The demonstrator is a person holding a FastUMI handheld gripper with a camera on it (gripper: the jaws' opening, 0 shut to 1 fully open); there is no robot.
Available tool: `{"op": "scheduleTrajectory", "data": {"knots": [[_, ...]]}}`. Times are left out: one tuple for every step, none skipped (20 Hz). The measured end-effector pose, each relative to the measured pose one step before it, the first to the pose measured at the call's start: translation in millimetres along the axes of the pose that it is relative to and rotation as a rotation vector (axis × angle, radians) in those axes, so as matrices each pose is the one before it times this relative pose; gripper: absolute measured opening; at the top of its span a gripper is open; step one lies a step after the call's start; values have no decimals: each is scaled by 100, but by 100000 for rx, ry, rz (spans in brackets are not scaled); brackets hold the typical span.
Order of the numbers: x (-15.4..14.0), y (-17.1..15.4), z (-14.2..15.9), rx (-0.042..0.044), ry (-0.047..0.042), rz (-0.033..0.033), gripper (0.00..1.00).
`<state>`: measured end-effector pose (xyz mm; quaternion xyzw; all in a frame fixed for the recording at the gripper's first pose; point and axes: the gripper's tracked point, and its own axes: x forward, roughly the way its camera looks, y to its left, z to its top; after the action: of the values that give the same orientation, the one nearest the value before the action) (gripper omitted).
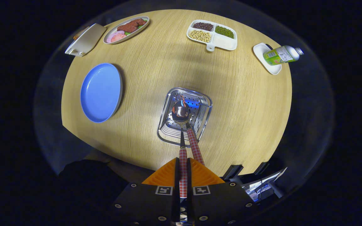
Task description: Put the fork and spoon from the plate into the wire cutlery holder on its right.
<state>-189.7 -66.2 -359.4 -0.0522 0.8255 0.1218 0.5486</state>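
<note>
My gripper (183,160) is shut on the red-checked handle of the spoon (181,112), which points straight ahead of the fingers. The spoon's shiny bowl hangs over the opening of the wire cutlery holder (167,133), seen from above on the wooden table. A second red-checked handle, the fork (195,148), leans out of the holder just right of the spoon; its head is hidden inside the basket behind the spoon's bowl. The blue plate (101,92) lies left of the holder with nothing on it.
At the table's far side stand a white box (86,40), an oval dish of sliced meats (126,29), a divided tray of beans (212,35), and a small white dish (261,53) with a bottle (282,55) lying on it. Dark equipment (256,182) sits below the near right edge.
</note>
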Motion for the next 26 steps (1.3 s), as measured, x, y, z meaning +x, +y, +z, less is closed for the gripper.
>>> {"op": "scheduleTrajectory", "data": {"knots": [[168,37,133,639,542,749,9],[84,-39,293,1105,173,137,9],[-37,19,243,1241,40,516,9],[43,14,247,1161,-68,586,9],[-18,4,-36,1157,597,910,10],[38,85,-49,1386,371,977,11],[-122,-132,170,1367,-410,320,12],[-105,-76,273,1861,-827,20,12],[-163,-79,248,1674,-1561,267,12],[-183,-40,267,2021,-1356,495,12],[-158,-37,-39,1702,-878,896,12],[-127,-4,87,1260,-1038,622,13],[-268,-232,91,1237,-1468,-94,16],[-258,-186,174,1812,-2194,-466,17],[-423,-85,341,2427,-2682,274,18],[-356,206,343,2902,-3105,1245,19],[-598,420,589,2883,-4138,2291,20],[-730,382,475,2264,-4233,1940,21],[-799,381,913,868,-5762,1203,23],[-765,54,751,-258,-5722,511,26],[-923,26,909,133,-6108,67,31],[-800,-28,979,648,-6376,-17,36],[-869,-56,1086,446,-6334,-480,46],[-743,0,586,564,-5956,-892,53],[-801,-280,1083,912,-5959,-1035,63],[-562,-515,1412,1200,-5789,-1208,67]]}}
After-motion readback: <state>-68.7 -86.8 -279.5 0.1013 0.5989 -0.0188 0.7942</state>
